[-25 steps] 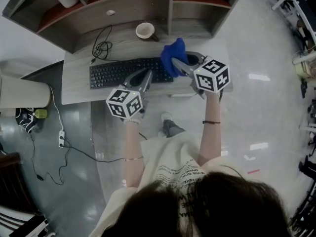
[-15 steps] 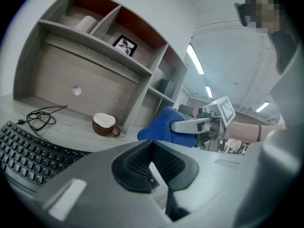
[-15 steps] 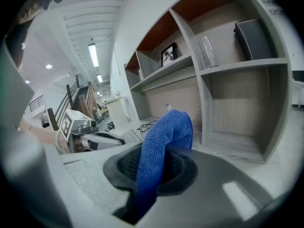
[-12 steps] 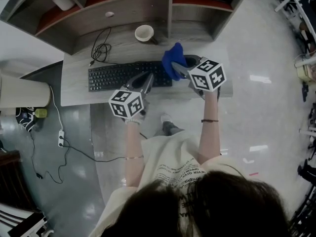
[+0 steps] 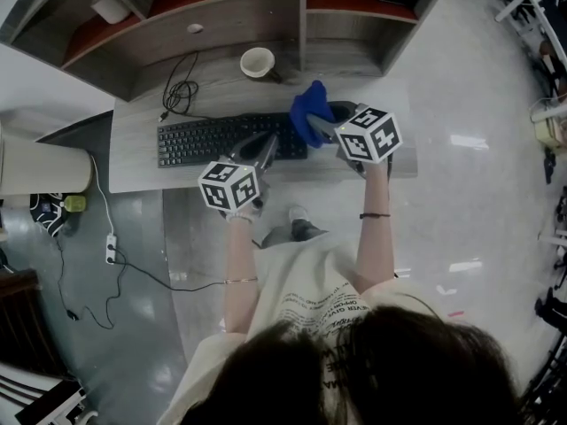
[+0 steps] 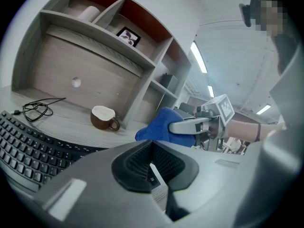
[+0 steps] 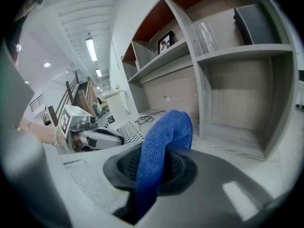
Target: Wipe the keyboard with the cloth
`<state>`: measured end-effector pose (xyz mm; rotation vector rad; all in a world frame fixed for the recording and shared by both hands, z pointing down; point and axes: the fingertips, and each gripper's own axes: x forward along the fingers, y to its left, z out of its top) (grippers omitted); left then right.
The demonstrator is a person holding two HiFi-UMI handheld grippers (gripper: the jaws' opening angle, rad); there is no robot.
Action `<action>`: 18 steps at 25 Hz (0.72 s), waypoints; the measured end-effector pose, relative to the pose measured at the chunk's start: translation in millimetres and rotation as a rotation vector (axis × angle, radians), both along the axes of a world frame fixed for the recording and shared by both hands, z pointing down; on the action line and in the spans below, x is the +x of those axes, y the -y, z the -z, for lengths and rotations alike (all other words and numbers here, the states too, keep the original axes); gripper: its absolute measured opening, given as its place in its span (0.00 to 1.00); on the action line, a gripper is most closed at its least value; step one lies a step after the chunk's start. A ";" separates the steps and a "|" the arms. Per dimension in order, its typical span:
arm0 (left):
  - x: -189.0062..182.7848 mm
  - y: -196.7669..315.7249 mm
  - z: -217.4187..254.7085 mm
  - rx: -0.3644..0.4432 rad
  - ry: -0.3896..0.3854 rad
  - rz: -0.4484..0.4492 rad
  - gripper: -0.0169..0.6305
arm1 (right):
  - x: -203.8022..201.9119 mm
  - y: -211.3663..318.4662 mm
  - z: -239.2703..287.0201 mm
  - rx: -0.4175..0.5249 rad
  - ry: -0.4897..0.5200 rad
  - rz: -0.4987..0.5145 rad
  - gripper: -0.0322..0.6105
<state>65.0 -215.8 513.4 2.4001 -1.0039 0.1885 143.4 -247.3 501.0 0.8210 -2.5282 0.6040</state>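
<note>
Head view, center frame: the right gripper (image 5: 319, 124) is clamped on the blue cloth (image 5: 309, 104), which bunches up at the right end of the keyboard (image 5: 204, 138). The left gripper (image 5: 262, 147), jaws together and empty, sits just lower left of the cloth.

- An office-style workspace, set around a pale wood-grain desk (image 5: 142, 162).
- On the desk lie a black keyboard (image 5: 221, 137), a coiled cable (image 5: 182, 87) and a brown cup (image 5: 257, 62).
- At the desk's back stands a shelf unit (image 5: 213, 20) of open compartments, one holding a framed picture (image 6: 127, 36).
- Below the desk's left end, a power strip (image 5: 110, 248) lies on the glossy floor (image 5: 461, 193).
- Beyond the desk, long strip lights (image 7: 90, 49) line the ceiling.
</note>
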 end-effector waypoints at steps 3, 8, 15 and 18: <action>4.4 -0.1 -3.8 -0.011 0.003 -0.012 0.02 | 3.6 -1.2 -8.0 -0.016 -0.014 -0.010 0.13; 6.9 -1.2 -10.6 -0.034 0.006 -0.031 0.02 | 6.4 -1.8 -16.3 -0.031 -0.018 -0.038 0.13; 2.5 1.1 -19.0 -0.059 -0.014 -0.078 0.02 | -0.9 -3.0 -31.7 -0.063 -0.043 -0.088 0.13; -2.3 4.3 -22.4 -0.071 -0.019 -0.108 0.02 | -7.3 -2.6 -36.7 -0.079 -0.031 -0.117 0.13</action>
